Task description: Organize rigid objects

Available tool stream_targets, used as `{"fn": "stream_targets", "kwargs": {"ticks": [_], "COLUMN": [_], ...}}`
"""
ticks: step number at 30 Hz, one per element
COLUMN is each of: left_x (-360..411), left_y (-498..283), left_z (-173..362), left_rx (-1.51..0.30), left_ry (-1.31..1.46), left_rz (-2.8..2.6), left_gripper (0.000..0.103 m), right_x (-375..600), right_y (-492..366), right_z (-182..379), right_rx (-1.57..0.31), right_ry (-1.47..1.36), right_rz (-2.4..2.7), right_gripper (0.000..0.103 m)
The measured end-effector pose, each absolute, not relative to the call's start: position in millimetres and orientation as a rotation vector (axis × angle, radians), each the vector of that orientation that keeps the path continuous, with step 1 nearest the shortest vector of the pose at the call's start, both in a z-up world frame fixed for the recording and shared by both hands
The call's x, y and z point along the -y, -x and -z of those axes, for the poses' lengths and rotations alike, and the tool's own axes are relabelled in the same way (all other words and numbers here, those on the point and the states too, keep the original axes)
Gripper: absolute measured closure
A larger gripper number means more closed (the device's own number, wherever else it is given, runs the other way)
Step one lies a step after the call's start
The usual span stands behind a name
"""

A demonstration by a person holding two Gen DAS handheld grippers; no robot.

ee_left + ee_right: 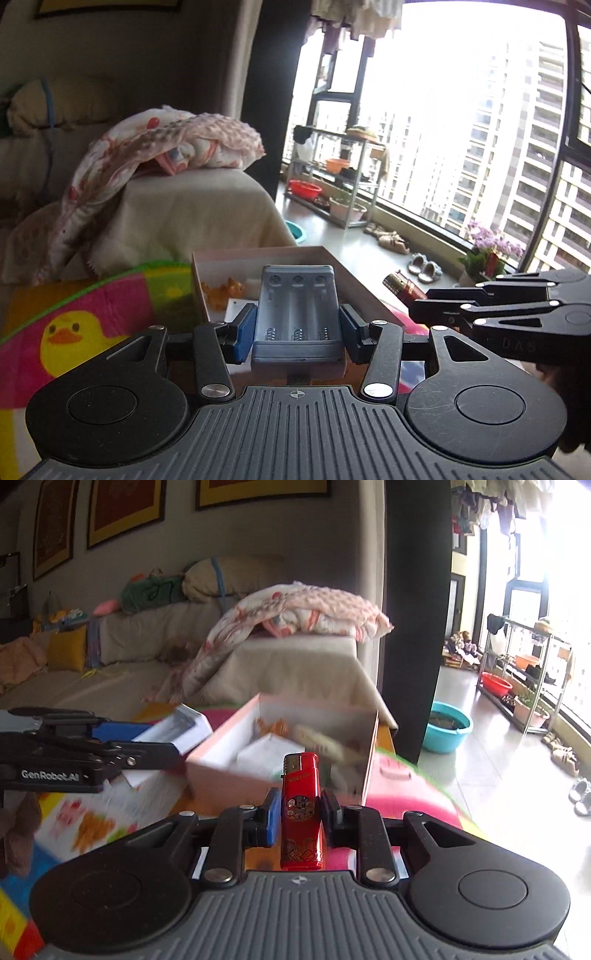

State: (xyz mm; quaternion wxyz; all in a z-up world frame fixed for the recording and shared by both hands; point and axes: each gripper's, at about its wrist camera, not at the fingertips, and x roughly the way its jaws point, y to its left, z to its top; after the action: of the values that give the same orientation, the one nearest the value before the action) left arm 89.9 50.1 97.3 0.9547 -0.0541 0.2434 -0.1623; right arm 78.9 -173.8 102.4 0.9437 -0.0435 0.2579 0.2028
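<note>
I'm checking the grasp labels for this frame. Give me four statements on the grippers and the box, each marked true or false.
1. The left gripper is shut on a grey battery holder. True.
2. The battery holder has batteries in it. False: its three slots are empty, springs bare.
3. The right gripper holds a blue lighter. False: the lighter is red.
4. The open pink box already has things inside. True.

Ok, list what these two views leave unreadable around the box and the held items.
- Pink box contents, left wrist view: the battery holder in the left hand-held gripper hides most of the inside.
- Box contents, right wrist view: motion blur; items unidentifiable.
- Red lighter print, in the right hand-held gripper: too small to read.
</note>
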Motion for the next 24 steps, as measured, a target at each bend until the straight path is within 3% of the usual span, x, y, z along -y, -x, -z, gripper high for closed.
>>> {"fn": "stream_targets", "kwargs": {"ticks": [4, 6, 10, 12, 24], "left_x": [-52, -55, -68, -75, -103], "left_y": [-146, -158, -134, -112, -11], "left_z": [-84, -70, -60, -57, -20], "left_rx": [-0.516, -0.569, -0.542, -0.535, -0.657], "left_ry": [0.166, 0.188, 0.231, 0.243, 0.298], "left_rz": [0.293, 0.278, 0.274, 0.239, 0.104], "left_gripper": [0.051, 0.052, 0.052, 0.052, 0.052], "right_x": [153, 149, 158, 165, 149], "right_y": [-138, -158, -135, -109, 7], "right_z": [-109, -109, -99, -89, -31], "right_rx": [-0.507, -0.553, -0.565, -0.557, -0.661], "right_ry": [0.033, 0.003, 0.013, 0.048, 0.196], "right_rz": [-0.364, -0.346, -0.38, -0.388, -0.626], "right_gripper": [0.078, 0.049, 0.036, 0.02, 0.017]}}
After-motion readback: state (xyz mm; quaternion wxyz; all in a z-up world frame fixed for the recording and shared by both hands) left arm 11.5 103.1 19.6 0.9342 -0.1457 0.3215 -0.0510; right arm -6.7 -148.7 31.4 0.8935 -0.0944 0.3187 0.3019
